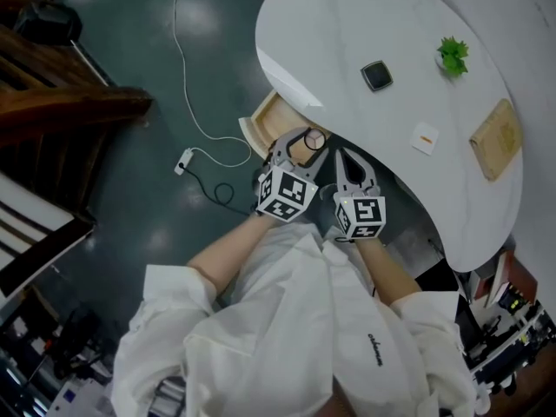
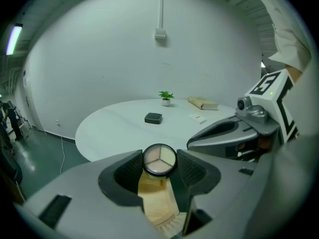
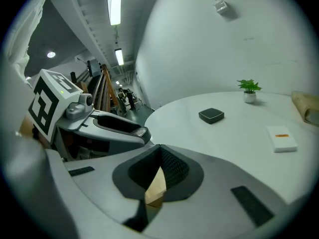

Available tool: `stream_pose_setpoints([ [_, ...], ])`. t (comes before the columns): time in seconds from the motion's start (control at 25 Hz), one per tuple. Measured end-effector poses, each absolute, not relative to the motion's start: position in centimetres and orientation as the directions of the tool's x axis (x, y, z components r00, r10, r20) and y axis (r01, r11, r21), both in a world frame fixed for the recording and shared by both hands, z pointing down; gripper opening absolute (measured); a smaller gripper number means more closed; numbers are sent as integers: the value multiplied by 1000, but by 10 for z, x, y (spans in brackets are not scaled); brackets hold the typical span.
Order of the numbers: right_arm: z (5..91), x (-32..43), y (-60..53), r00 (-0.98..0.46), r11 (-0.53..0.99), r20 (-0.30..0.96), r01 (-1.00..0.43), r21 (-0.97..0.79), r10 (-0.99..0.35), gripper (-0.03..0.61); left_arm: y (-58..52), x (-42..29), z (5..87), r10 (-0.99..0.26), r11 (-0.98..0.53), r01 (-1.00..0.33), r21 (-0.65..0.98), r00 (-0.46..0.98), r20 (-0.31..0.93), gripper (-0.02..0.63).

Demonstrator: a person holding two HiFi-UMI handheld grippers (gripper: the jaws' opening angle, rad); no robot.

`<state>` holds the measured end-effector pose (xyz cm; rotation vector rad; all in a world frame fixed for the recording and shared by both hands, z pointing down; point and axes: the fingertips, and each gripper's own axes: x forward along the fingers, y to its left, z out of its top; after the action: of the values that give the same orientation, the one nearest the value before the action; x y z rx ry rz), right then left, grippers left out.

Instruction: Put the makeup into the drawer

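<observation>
A round makeup compact (image 2: 159, 160) with a clear lid and three pale shades sits between the jaws of my left gripper (image 2: 159, 169), which is shut on it. In the head view this compact (image 1: 314, 139) hangs over the open pale wood drawer (image 1: 265, 122) under the white table's (image 1: 365, 24) edge. Pale wood of the drawer (image 2: 157, 203) shows below the jaws. My right gripper (image 1: 345, 157) is just to the right, side by side with the left, jaws shut with nothing in them (image 3: 160, 153). A black square compact (image 1: 376, 76) lies on the tabletop.
On the table are a small green plant (image 1: 453, 55), a white card (image 1: 424, 137) and a wooden board (image 1: 496, 139). A white cable (image 1: 195, 102) runs over the dark floor to the left, near dark wooden furniture (image 1: 61, 102). The person's white sleeves fill the lower part of the head view.
</observation>
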<state>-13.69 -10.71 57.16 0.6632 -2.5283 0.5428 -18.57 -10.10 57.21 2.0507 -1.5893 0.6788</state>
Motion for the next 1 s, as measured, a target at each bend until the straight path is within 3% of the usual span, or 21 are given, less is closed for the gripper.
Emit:
stream_pose_setpoints([
  [0.44,623,-183,-88,-755,817,587,-517,-255,-294,17,-72,-227,625,-686,-257,-963,79,239,687,227],
  [1.0,689,-205,-88,-719,811,647,-523,-262,-254,17,-75,-228,692,-563,-431,-900,67,326,759,227],
])
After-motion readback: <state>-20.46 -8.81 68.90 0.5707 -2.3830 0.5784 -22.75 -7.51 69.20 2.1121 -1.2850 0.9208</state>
